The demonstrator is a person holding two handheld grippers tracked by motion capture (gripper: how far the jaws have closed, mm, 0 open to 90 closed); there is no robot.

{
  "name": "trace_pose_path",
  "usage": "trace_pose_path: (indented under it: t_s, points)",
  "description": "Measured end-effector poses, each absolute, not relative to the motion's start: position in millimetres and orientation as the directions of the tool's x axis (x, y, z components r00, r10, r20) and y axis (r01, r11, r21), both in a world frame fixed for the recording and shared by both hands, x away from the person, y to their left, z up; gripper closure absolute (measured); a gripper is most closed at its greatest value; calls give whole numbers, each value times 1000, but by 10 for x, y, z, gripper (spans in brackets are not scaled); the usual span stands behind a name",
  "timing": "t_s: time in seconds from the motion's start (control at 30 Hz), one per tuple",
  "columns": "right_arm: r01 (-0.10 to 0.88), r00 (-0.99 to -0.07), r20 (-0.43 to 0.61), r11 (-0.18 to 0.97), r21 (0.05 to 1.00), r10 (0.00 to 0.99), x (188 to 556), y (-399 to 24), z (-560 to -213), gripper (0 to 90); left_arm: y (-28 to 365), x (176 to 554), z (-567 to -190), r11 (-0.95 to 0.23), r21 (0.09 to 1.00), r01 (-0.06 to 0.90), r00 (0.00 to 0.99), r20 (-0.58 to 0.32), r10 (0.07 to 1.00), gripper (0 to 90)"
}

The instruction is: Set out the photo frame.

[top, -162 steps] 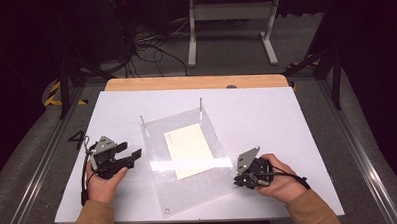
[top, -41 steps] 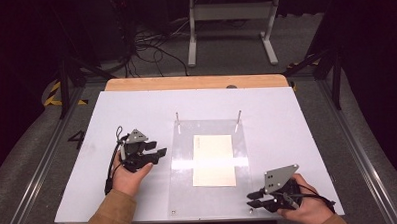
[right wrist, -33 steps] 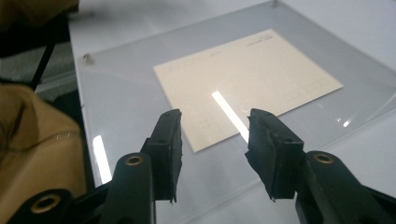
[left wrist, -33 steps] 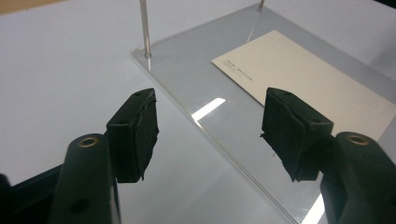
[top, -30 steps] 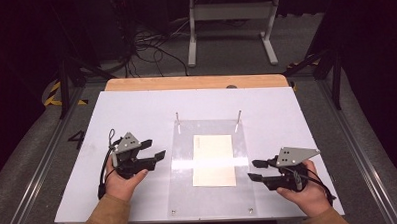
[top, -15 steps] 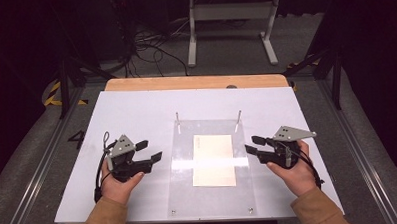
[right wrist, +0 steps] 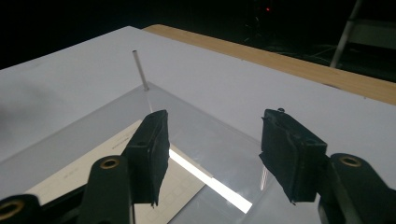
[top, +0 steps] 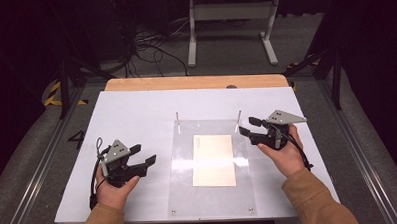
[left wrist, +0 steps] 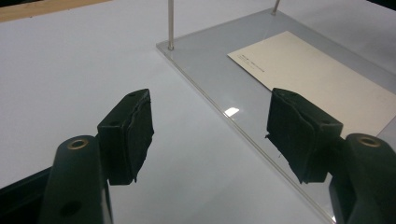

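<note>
Both tools flank the clear plate (top: 211, 166), long axis running front-to-back.

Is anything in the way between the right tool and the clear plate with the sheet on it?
Nothing visible. The right tool hovers open at the clear plate's right edge, near the right far pin, with nothing between its jaws. The sheet lies flat on the plate.

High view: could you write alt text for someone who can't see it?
A person's hands hold two open black grippers, left gripper and right gripper, either side of a clear acrylic plate with a cream paper sheet on a white table.
</note>
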State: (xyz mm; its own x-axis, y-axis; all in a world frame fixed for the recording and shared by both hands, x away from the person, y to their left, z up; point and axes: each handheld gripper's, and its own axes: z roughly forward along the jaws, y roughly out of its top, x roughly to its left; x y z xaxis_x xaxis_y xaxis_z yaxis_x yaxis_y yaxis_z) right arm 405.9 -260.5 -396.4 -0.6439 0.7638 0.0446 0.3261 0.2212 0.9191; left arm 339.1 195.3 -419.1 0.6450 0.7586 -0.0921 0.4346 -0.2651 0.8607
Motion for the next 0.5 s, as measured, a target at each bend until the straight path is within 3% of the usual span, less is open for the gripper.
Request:
trace_pose_path:
  t_s: [0.23, 0.37, 0.5]
  points:
    - [313, -614, 18, 222, 924, 789, 4237, -2569, -4041, 433, 1982, 3328, -4208, -260, 861, 436, 640, -94, 762, 315]
    - [336, -629, 6, 265, 904, 777, 4356, -2550, -4126, 533, 1982, 3306, -4219, -265, 859, 437, 640, -90, 763, 315]
    - [322, -621, -37, 298, 899, 783, 4463, -2533, -4128, 515, 1975, 3306, -4221, -270, 857, 439, 642, -89, 761, 315]
